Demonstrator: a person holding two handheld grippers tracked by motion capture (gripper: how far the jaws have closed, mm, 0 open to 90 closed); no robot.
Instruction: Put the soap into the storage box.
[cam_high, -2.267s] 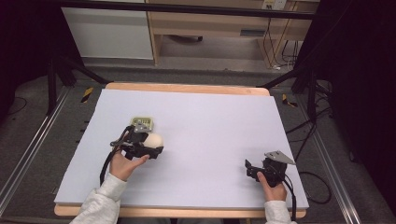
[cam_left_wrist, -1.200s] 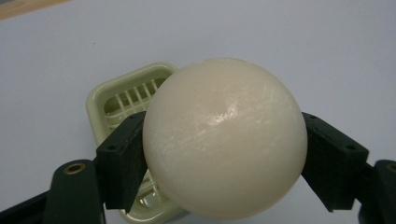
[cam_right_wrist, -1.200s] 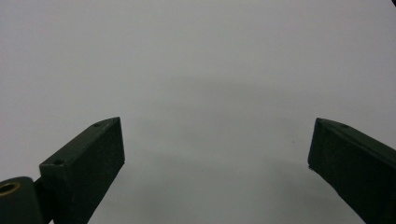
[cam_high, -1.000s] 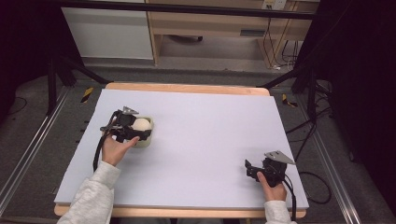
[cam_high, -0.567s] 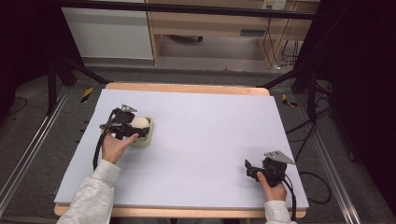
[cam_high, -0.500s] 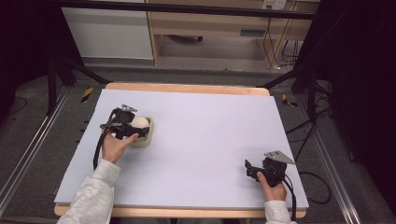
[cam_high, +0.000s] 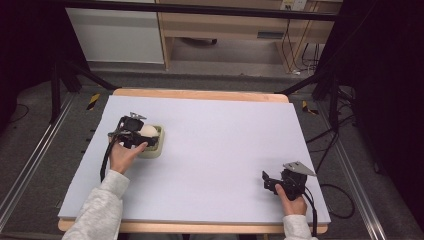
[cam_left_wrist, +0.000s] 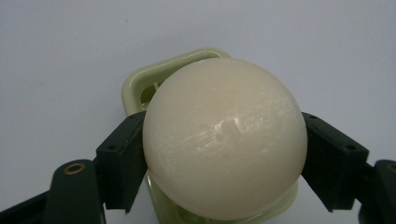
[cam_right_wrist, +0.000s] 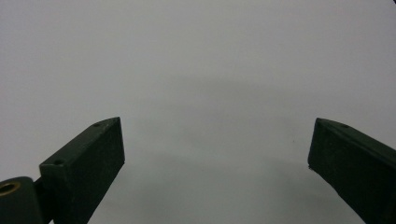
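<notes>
Ball (cam_left_wrist: 224, 140), round with no long axis, pinched by left hand-held gripper (cam_left_wrist: 224, 154) over tray (cam_left_wrist: 140, 84).

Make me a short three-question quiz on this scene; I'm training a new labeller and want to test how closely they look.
1. True or false: the left gripper has its jaws closed on the cream ball.
2. What lies directly under the ball? A) a pale green square tray B) a blue bowl C) a wooden block
3. How do the jaws of the right gripper stand, and what is between them?

Key
1. True: both black jaws press on the ball's sides.
2. A.
3. They stand wide apart with nothing between them, above the bare white table.
</notes>
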